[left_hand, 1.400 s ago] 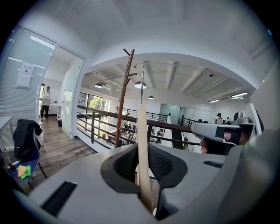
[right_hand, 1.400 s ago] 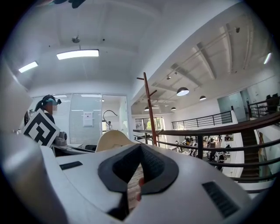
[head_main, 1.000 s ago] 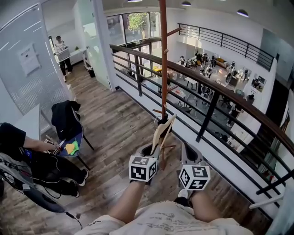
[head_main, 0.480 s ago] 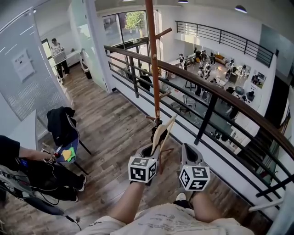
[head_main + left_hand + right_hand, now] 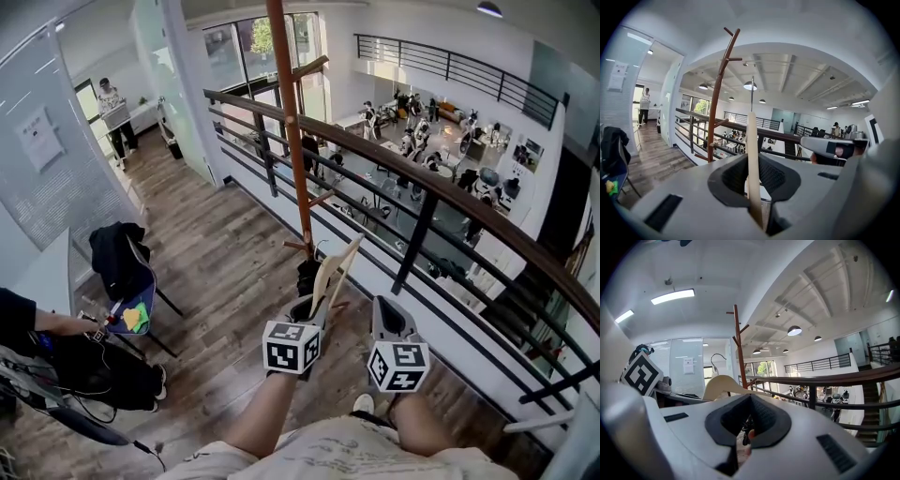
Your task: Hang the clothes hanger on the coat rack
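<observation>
At lower centre, left tool (image 5: 309,305) clenches the cream hanger (image 5: 335,270), just short of the coat rack (image 5: 287,131); right tool (image 5: 389,317) sits closed, empty. Held by one tool alone, the hanger may swivel and miss a peg (image 5: 313,66).

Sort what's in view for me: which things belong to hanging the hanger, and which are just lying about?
For the job: clothes hanger, clamped in the left gripper; coat rack.
Lying about: chair with a dark jacket draped over it; balcony railing.
</observation>
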